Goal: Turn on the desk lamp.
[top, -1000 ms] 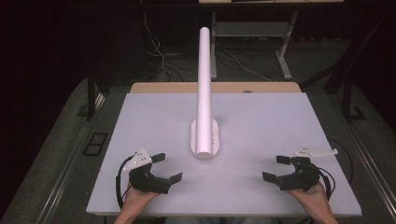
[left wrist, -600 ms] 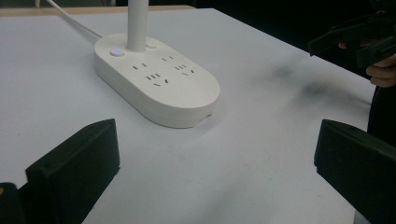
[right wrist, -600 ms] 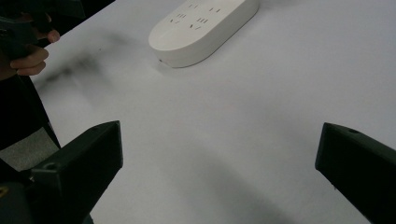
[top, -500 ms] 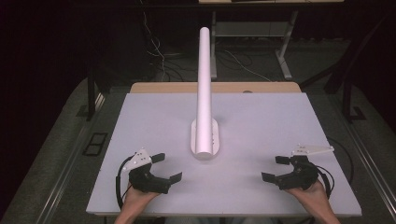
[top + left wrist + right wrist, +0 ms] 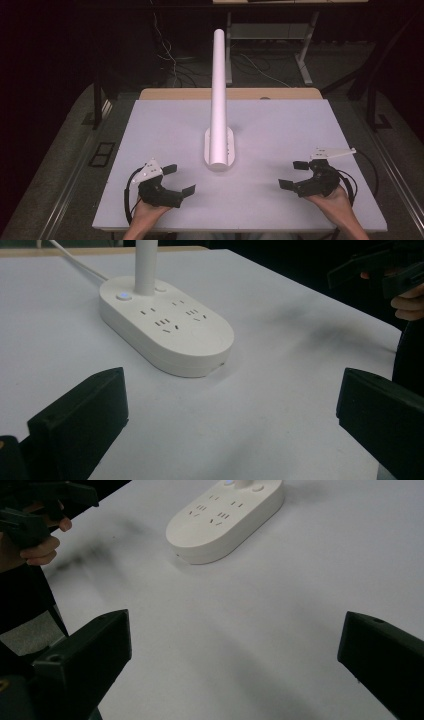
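High view shows a white table (image 5: 150, 130) with a white power strip (image 5: 219, 147) at its middle, an oval base with sockets from which a tall white post (image 5: 218, 90) rises. The left gripper (image 5: 174, 180) sits at about seven o'clock from the strip, the right gripper (image 5: 295, 175) at about four o'clock, both well apart from it and held low over the table by the person's hands. Each has its jaws standing wide apart with nothing between them.

The step in hand looks like an approach to the strip, and it would go best if one gripper came in low along the table and lined its jaws across the narrow width of the oval base rather than its length. The post seems the easier thing to grasp, but a grip high on it might tip the base, so a low hold would be safer.

In the left gripper view the strip (image 5: 165, 327) lies at about eleven o'clock, with a small lit button (image 5: 123, 296) beside the post foot; a white cord (image 5: 75, 262) runs off from it at ten o'clock. The post's top is cut off in both gripper views. In the right gripper view the strip (image 5: 225, 517) lies at twelve o'clock, its far end cropped. Whether anything is plugged in cannot be told.
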Motion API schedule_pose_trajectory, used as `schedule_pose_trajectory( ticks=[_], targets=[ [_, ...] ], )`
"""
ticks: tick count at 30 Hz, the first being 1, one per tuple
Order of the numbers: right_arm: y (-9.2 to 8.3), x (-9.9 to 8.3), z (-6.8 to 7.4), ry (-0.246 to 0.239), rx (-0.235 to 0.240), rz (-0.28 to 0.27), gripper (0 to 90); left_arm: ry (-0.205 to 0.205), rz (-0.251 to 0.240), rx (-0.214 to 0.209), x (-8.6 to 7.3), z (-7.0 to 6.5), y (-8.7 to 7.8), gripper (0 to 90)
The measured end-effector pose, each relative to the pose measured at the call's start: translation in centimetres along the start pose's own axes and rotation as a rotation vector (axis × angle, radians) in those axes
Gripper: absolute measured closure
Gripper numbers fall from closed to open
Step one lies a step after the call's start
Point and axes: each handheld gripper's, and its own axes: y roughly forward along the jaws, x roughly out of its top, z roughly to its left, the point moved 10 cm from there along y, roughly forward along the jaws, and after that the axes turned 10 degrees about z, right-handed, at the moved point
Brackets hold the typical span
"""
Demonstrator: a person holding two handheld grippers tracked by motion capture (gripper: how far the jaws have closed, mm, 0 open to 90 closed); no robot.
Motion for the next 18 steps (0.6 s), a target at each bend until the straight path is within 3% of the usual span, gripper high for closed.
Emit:
schedule_pose_trajectory(
  ticks=[18],
  targets=[
    [0.5, 2.7, 0.1, -0.026, 0.012, 0.018, 0.6, 0.004, 0.0, 0.003, 0.0, 0.1, 0.0, 0.0]
  ],
)
